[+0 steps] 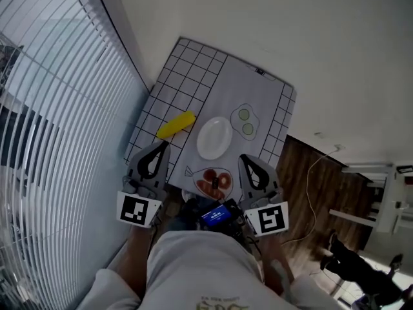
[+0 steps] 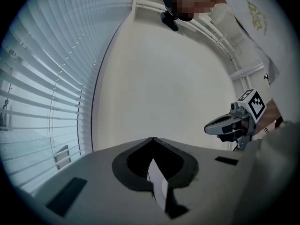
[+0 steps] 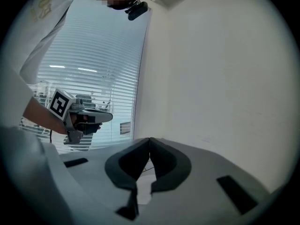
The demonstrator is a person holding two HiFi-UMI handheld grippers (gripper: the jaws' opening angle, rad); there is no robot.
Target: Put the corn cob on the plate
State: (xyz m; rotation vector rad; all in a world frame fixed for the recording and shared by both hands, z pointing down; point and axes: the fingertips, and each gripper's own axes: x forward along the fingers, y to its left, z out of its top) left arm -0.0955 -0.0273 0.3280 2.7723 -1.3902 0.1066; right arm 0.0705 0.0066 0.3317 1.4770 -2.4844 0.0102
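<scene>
In the head view a yellow corn cob (image 1: 175,126) lies on the checked mat, just left of an oval white plate (image 1: 214,138) that has nothing on it. My left gripper (image 1: 161,147) hovers near the table's front edge, a little short of the cob, shut and holding nothing. Level with it on the right, my right gripper (image 1: 244,159) is shut too, below the plate. The left gripper view shows its own closed jaws (image 2: 152,138) against a bare wall, with the right gripper (image 2: 225,124) off to the side. The right gripper view shows closed jaws (image 3: 149,139) and the left gripper (image 3: 91,117).
The table mat (image 1: 193,70) carries a printed dish with two green slices (image 1: 245,121) at the right and a fish-shaped dish with red pieces (image 1: 214,183) at the front. Window blinds (image 1: 51,108) run along the left. A wooden floor with a cable (image 1: 316,166) lies to the right.
</scene>
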